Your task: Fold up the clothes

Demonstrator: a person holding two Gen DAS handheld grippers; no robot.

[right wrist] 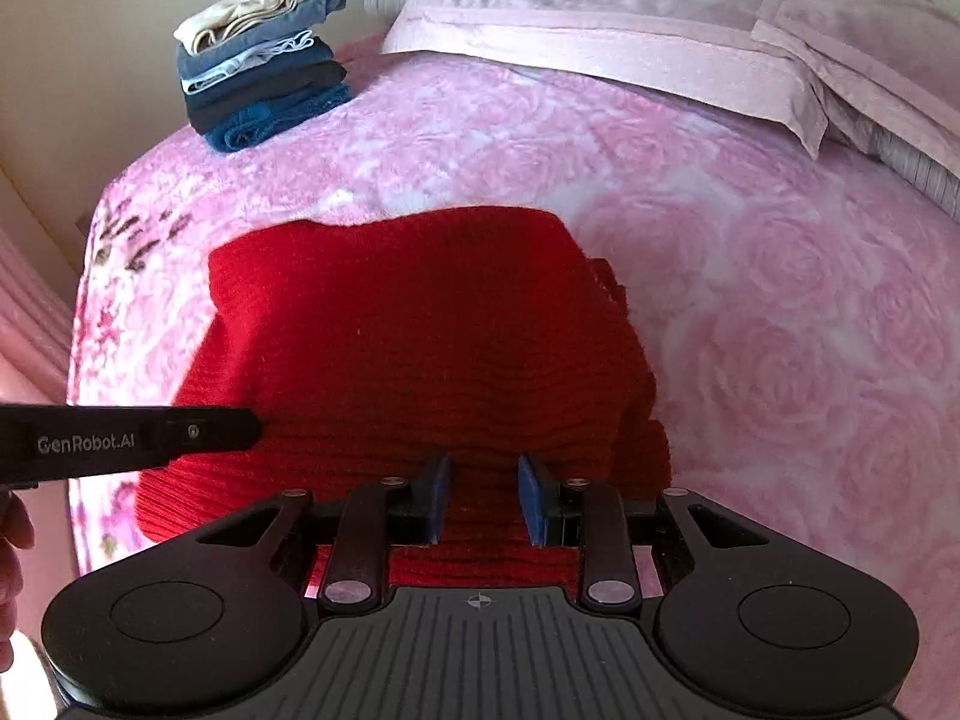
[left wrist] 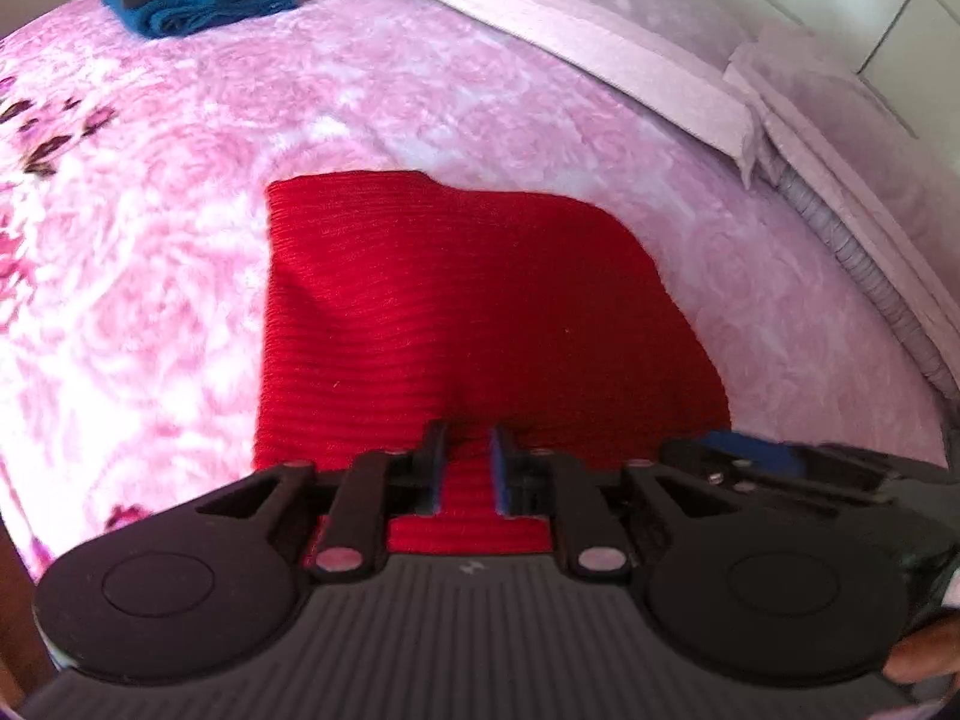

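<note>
A red ribbed knit garment (left wrist: 456,300) lies folded into a rough rectangle on the pink rose-patterned blanket (left wrist: 180,150). My left gripper (left wrist: 469,450) hovers over the garment's near edge. Its blue pads stand apart and red knit shows in the gap without being pressed; a slight ridge of cloth rises just beyond them. In the right wrist view, my right gripper (right wrist: 483,480) sits over the same near edge of the red garment (right wrist: 408,330), pads apart and nothing clamped. The left gripper's black side (right wrist: 180,432) reaches in from the left.
A stack of folded blue, dark and beige clothes (right wrist: 264,72) stands on the bed's far left corner. Pale pink pillows (right wrist: 600,30) lie along the head of the bed at the back right. A hand (right wrist: 12,540) shows at the left edge.
</note>
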